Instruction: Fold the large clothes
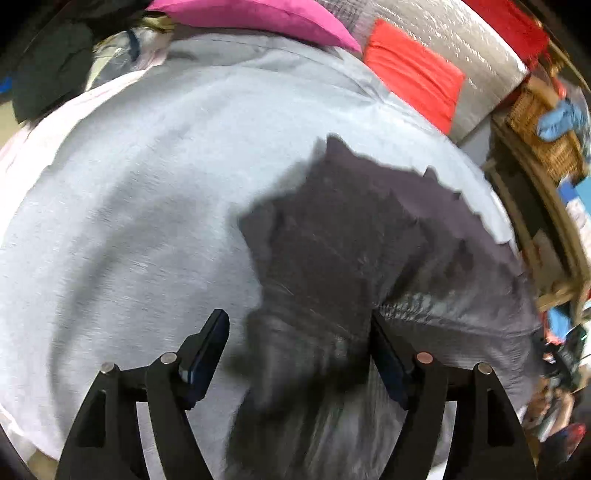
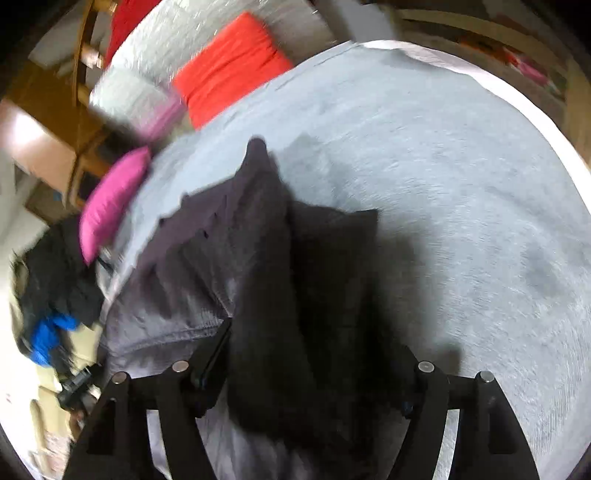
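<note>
Dark grey garment [image 1: 343,236] lies on the pale grey bed cover [image 1: 140,206], its long axis running from the fingers away toward the pillows at the far edge; in the left wrist view a pointed corner aims away and a stitched hem crosses to the right; left gripper [image 1: 297,354] has its fingers [image 1: 207,350] spread wide, cloth lying between them, the right pad touching the hem and the left pad clear of it; left of the garment the cover is bare and open out to its edge; pink pillow [image 1: 255,14] and red pillow [image 1: 413,74] sit beyond; in the right wrist view, right gripper [image 2: 310,373] also stands open with a darker fold between its fingers, not pinched; bare cover stretches right to its white rim.
</note>
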Demonstrator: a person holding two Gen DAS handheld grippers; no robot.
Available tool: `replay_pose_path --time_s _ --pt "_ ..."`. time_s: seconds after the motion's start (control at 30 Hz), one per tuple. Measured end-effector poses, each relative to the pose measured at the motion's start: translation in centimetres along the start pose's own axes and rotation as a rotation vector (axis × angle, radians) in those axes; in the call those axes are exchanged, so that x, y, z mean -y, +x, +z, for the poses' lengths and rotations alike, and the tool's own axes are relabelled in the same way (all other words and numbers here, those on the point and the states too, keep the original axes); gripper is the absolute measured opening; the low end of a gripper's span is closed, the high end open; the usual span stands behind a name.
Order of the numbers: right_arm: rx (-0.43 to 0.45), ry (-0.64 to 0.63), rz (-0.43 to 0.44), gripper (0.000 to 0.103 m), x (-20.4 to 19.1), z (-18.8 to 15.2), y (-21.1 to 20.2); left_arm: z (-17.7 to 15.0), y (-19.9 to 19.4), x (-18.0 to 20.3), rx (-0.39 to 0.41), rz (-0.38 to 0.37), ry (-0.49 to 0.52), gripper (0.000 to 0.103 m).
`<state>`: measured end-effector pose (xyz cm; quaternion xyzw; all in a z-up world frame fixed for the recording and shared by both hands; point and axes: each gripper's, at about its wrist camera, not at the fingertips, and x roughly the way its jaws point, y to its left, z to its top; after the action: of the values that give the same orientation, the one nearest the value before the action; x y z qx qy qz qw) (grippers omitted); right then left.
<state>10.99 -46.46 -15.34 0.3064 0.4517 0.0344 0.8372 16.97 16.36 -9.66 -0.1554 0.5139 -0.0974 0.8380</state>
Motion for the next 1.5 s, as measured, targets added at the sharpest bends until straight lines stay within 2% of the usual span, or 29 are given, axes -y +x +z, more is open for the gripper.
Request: replay_pose_path --time_s 0.07,0.1,0.17,0.2,0.3,0.33,0.37,0.47,0.57,0.6,0.67,0.7,0.73,0.77,0.83,0.9,0.93,1.03,1.1,1.17,1.2,1.23,1.27,1.3,1.33,1.37,1.4,1.5 --pt "0.030 -0.016 -0.011 0.074 0.2 1.0 -2.0 0.8 -2.1 -0.5 0.043 -0.008 0.011 0.076" --pt "0.044 -0.025 -0.015 0.074 0.0 1.2 -2.8 1.5 -3.3 -0.6 0.090 0.009 0.019 0.076" --pt "0.093 -0.075 -0.046 0.074 -1.2 2.1 -4.3 2.7 -4.0 -0.4 0.132 0.017 0.044 0.076" --pt "0.103 -0.103 -0.039 0.074 -2.0 2.9 -4.5 3.6 -3.6 0.1 0.126 0.014 0.057 0.076" --pt "0.075 -0.165 -0.034 0.074 -4.8 4.8 -2.7 6.1 0.0 2.2 0.050 -0.015 0.115 0.076" --pt "0.047 -0.194 -0.040 0.074 -5.8 5.6 -1.3 5.6 0.7 2.5 0.027 -0.014 0.131 0.076" --pt "0.012 -0.212 -0.052 0.074 -6.6 6.5 0.4 6.4 2.6 3.2 -0.016 -0.001 0.146 0.076" --pt "-0.054 -0.239 -0.086 0.074 -6.6 8.3 3.3 7.9 5.9 3.8 -0.080 -0.007 0.125 0.076" --pt "-0.120 -0.208 -0.065 0.074 -6.1 10.1 5.9 9.3 7.5 4.1 -0.108 -0.030 0.112 0.075" --pt "-0.133 -0.204 -0.067 0.074 -6.0 10.5 6.5 9.6 7.9 4.4 -0.103 -0.031 0.121 0.071" --pt "-0.183 -0.215 -0.046 0.061 -5.9 11.2 8.0 10.1 8.7 4.5 -0.122 0.004 0.141 0.031" --pt "-0.204 -0.231 -0.054 0.030 -6.2 11.1 8.6 10.0 8.8 4.2 -0.135 -0.009 0.144 0.025" --pt "-0.215 -0.278 -0.072 0.020 -6.9 11.0 8.7 10.0 8.5 4.2 -0.125 -0.026 0.141 0.016" --pt "-0.203 -0.325 -0.084 0.018 -8.0 11.0 8.3 10.0 7.7 3.9 -0.094 -0.033 0.134 0.013" --pt "-0.123 -0.393 -0.114 0.017 -9.5 10.9 6.2 9.9 6.6 3.5 -0.035 -0.043 0.128 0.013" --pt "-0.086 -0.352 -0.127 0.016 -8.6 11.6 5.5 9.8 8.0 2.6 -0.053 -0.015 0.085 0.013" --pt "-0.098 -0.297 -0.149 0.016 -7.1 11.9 6.3 9.6 9.1 2.5 -0.077 0.000 0.085 0.013" --pt "-0.147 -0.234 -0.193 0.016 -5.0 10.6 9.2 9.4 10.0 2.8 -0.078 0.036 0.081 0.014" --pt "-0.118 -0.155 -0.181 0.017 -4.2 10.5 9.2 9.5 9.8 3.5 -0.087 0.080 0.108 0.020" --pt "-0.096 -0.124 -0.190 0.023 -4.2 10.4 8.3 9.2 8.3 4.6 -0.052 0.123 0.153 0.029" --pt "-0.082 -0.138 -0.205 0.032 -4.8 10.2 7.5 8.9 7.0 5.1 -0.017 0.136 0.173 0.030" --pt "-0.064 -0.159 -0.235 0.054 -5.4 10.0 6.6 8.6 5.5 5.6 0.021 0.170 0.194 0.041" --pt "-0.019 -0.196 -0.272 0.068 -6.5 9.5 5.0 8.0 3.8 5.8 0.054 0.204 0.214 0.059" --pt "0.015 -0.217 -0.290 0.081 -7.3 9.0 4.1 7.3 2.1 6.3 0.093 0.237 0.229 0.066" --pt "0.070 -0.253 -0.324 0.082 -8.6 7.8 2.1 6.4 0.5 6.7 0.137 0.254 0.238 0.074" --pt "0.102 -0.279 -0.325 0.082 -9.5 6.9 0.6 5.4 -0.9 7.1 0.175 0.264 0.244 0.077" --pt "0.120 -0.299 -0.314 0.082 -10.0 6.5 -0.5 4.3 -2.1 7.6 0.197 0.274 0.253 0.077" --pt "0.196 -0.382 -0.293 0.082 -13.1 1.9 -3.7 1.2 -3.8 9.0 0.218 0.266 0.266 0.077"
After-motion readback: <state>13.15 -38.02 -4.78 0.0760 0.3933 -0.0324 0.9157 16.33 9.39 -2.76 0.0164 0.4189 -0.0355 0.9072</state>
